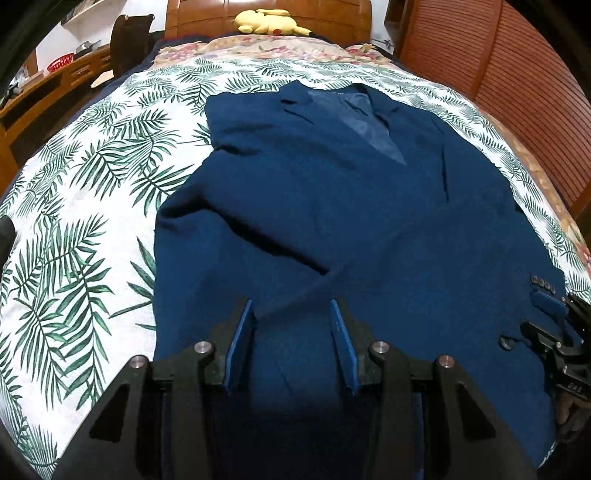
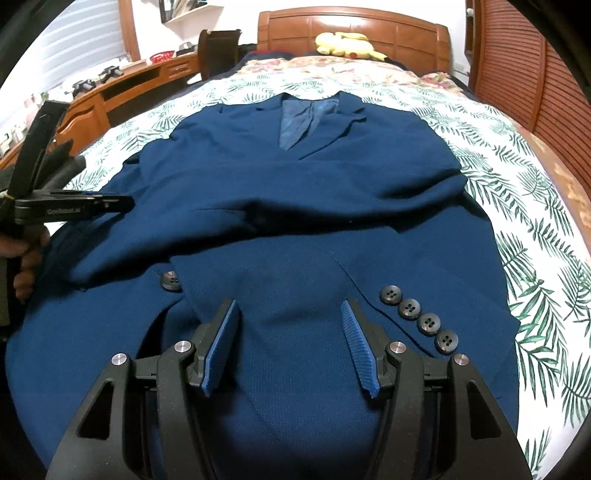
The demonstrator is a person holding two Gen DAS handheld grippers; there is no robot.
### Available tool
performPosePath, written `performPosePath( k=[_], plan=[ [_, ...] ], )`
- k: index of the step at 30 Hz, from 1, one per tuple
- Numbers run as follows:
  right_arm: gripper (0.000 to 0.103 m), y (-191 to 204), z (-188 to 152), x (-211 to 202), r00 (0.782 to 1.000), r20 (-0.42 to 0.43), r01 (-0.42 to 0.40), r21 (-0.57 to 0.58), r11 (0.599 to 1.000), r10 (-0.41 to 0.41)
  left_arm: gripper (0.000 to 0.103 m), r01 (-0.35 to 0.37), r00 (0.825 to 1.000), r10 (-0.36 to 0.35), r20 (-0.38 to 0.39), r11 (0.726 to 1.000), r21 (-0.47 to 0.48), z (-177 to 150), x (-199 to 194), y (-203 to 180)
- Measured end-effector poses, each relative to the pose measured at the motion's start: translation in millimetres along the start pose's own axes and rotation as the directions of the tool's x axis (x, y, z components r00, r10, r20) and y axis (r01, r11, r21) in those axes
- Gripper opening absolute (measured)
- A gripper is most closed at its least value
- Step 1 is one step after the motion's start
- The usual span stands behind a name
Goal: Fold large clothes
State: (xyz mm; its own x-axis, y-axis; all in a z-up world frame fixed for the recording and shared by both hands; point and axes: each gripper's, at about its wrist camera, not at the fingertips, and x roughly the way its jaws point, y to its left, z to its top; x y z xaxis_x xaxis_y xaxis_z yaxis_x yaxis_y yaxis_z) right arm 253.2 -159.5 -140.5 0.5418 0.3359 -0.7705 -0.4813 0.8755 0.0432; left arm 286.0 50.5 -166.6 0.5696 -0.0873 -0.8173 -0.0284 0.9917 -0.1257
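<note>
While both sets of fingers stand spread and grasp nothing, we list the items as follows. Item one — a navy blazer (image 2: pixel 295 192), laid face up on the bed (image 1: pixel 74 229), collar toward the wooden headboard (image 2: pixel 351 26), lapels showing a lighter blue lining. Both sleeves lie folded across the front; the sleeve on the right side ends in a cuff with four dark buttons (image 2: pixel 419 319) in a row, and one larger front button (image 2: pixel 169 280) shows nearer the left edge. Item two — our left gripper (image 1: pixel 291 321), blue-padded fingers parted over the lower front of the blazer, cloth visible between them; whether the tips touch the fabric we cannot tell. Item three — our right gripper (image 2: pixel 290 319), fingers likewise released, poised over the sleeve end just beside the cuff buttons. Bedding: a white cover printed with green palm leaves, with a floral cover (image 1: pixel 280 50) beyond it. A yellow plush toy (image 1: pixel 269 22) lies against the headboard. A wooden bench (image 2: pixel 122 83) runs along the bed's left side, carrying a red bowl (image 2: pixel 161 56).
</note>
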Motion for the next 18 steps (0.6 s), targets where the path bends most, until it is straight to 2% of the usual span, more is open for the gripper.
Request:
performPosePath(
  k=[3,4,5,9,13,18],
  plan=[
    [0.059,0,0,0,1.0,-0.002,0.001,0.0,1.0,-0.001,0.04,-0.002,1.0,0.002,0.006,1.0,0.007,-2,-1,-1],
    [0.059,0,0,0,1.0,-0.001,0.001,-0.001,1.0,-0.001,0.036,-0.002,1.0,0.002,0.006,1.0,0.012,-2,-1,-1],
    [0.059,0,0,0,1.0,-0.001,0.001,-0.001,1.0,-0.001,0.027,0.0,1.0,0.0,0.002,1.0,0.022,-2,0,-3],
    [0.059,1,0,1,1.0,-0.006,0.003,-0.008,1.0,-0.003,0.006,0.002,1.0,-0.002,0.006,0.999,0.054,-4,-3,-11],
    [0.059,1,0,0,1.0,-0.009,-0.001,-0.01,1.0,0.001,0.004,-0.023,0.998,0.018,0.061,0.997,0.075,-4,-20,-20],
    [0.059,-4,1,-6,1.0,-0.014,-0.014,-0.005,1.0,0.014,0.003,0.015,0.98,-0.033,0.196,0.996,0.093,-5,-70,-29]
  ],
)
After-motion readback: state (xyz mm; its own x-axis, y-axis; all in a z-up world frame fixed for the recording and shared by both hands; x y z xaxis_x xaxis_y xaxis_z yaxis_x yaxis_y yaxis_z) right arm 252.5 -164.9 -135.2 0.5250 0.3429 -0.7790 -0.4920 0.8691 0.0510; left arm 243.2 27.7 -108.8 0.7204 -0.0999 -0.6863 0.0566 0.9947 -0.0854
